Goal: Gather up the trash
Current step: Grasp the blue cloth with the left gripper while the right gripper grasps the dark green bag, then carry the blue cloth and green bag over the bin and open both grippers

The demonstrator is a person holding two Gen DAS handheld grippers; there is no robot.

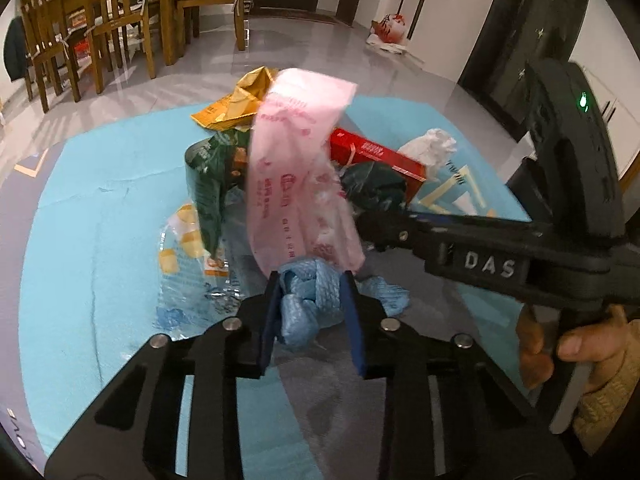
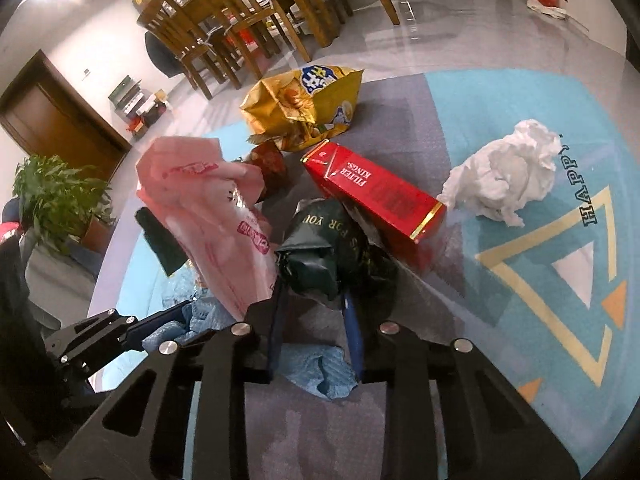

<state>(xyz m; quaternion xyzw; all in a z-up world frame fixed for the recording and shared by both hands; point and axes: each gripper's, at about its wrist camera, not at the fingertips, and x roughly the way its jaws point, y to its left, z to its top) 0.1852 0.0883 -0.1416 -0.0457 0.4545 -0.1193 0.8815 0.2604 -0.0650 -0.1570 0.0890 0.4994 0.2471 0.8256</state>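
Black linkage arms of each gripper fill the foreground of both wrist views, above a round turquoise rug (image 2: pixel 520 240) that carries the litter. Left gripper (image 1: pixel 310 292): jaws drawn in on a bunched blue quilted plastic bag (image 1: pixel 304 300), the pads pressing its folds from both sides. Right gripper (image 2: pixel 314 308): jaws drawn in on the near edge of a crumpled dark green wrapper (image 2: pixel 316 248), with a loose flap of the same blue bag lying just below its fingertips. In the left wrist view the right gripper reaches in from the right, held in a person's hand (image 1: pixel 560 344), and its tips end at the green wrapper, just beside the left gripper.

Largest of the remaining pieces is a pink plastic bag (image 1: pixel 296 176), which stands up directly beyond the left gripper and touches the blue bag at its base. A yellow snack bag (image 2: pixel 304 108) lies farthest from both grippers. A red carton (image 2: pixel 376 192) lies with its long axis running diagonally away from the right gripper, its near end touching the green wrapper. A white paper wad (image 2: pixel 504 176) sits apart, well to the right of the carton.

Judgement: both hands are already loaded; of the free pieces the carton is nearer the right gripper, the pink bag nearer the left.
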